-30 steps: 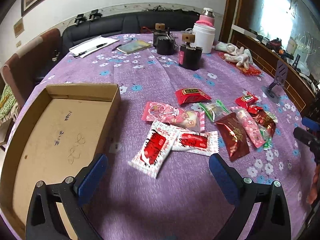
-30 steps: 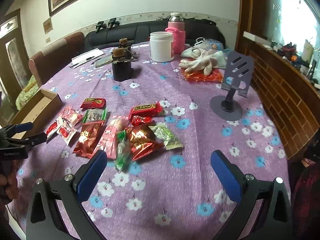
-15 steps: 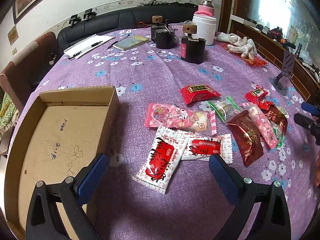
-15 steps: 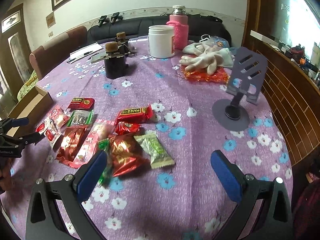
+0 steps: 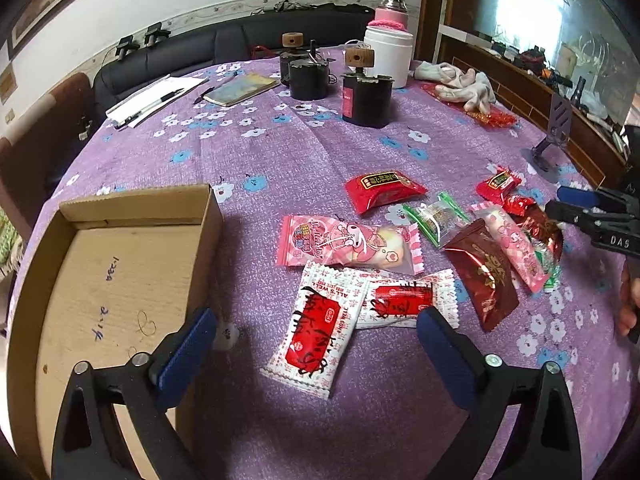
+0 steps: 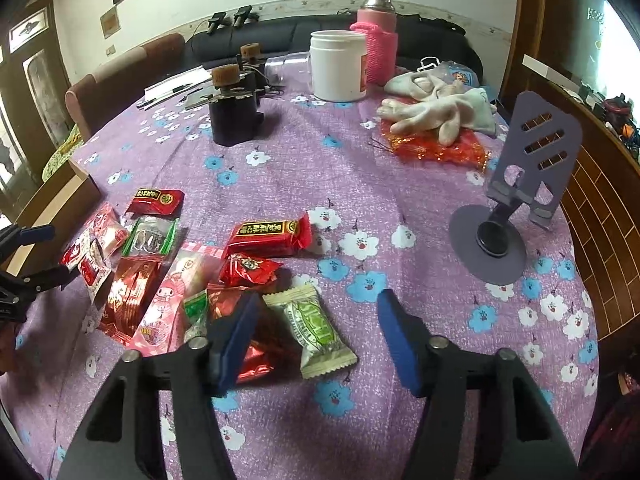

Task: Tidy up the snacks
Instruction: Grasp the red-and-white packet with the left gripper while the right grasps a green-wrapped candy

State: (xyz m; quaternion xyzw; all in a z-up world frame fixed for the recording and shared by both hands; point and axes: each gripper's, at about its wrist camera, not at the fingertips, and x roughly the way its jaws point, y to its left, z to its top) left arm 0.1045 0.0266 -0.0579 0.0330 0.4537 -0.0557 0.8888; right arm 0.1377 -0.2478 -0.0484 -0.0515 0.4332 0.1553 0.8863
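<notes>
While the right tool (image 6: 314,340) is closing around the green candy packet (image 6: 316,330) at lower centre, pads not yet pressing it, the left tool (image 5: 316,344) is hanging spread over a red-white packet (image 5: 316,330). Cardboard box (image 5: 120,208) sitting lower left, likely the drop spot. Snacks are lying loose on the counter (image 5: 280,152).

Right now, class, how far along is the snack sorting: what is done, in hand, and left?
Done: nothing; the box is empty. In hand: the right gripper has its jaws closing around the green snack, pads not yet pressing. Left: every packet on the table; the left gripper is open over the white packet.
</notes>
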